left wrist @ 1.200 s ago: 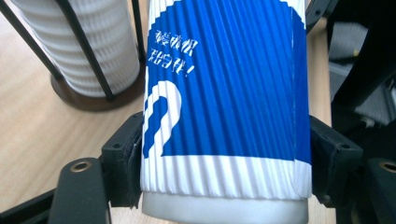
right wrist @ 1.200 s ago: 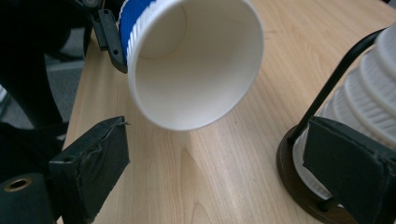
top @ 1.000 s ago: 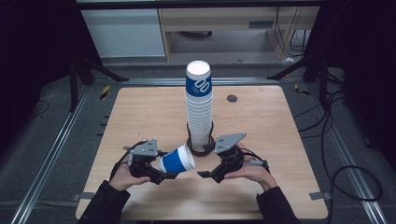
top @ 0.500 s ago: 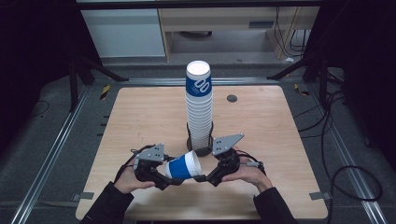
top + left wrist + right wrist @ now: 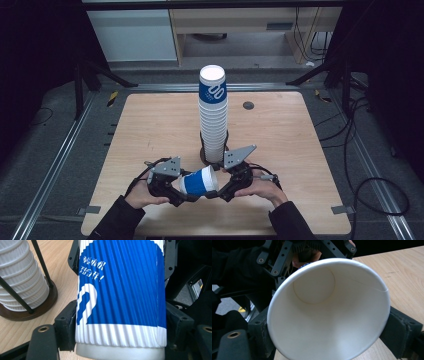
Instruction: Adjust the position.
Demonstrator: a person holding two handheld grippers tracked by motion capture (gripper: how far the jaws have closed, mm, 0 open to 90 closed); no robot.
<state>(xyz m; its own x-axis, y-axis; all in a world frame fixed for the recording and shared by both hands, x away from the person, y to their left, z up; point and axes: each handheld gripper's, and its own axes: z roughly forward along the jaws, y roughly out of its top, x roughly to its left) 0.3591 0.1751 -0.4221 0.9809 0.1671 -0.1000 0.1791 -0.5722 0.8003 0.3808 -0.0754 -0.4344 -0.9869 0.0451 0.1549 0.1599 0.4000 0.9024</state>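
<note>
High view: blue-and-white ribbed paper cup [image 5: 199, 181] lies sideways over wooden table [image 5: 150, 130], between left gripper [image 5: 181, 195] and right gripper [image 5: 214, 192], before tall cup stack [image 5: 213, 117] | Left gripper view: jaws clamp cup's [image 5: 120, 295] base end | Right gripper view: jaws, just closing, press cup's [image 5: 329, 312] open rim.

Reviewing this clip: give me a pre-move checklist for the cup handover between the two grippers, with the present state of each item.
1. Left gripper pads clamp the blue paper cup: ok.
2. Right gripper jaws, just closing, sit either side of the cup's rim: ok.
3. Right pads press firmly enough: cannot tell.
4. Cup undeformed, rim round: ok.
5. Cup stack upright in its holder: ok.
6. Cup apart from the stack: ok.
</note>
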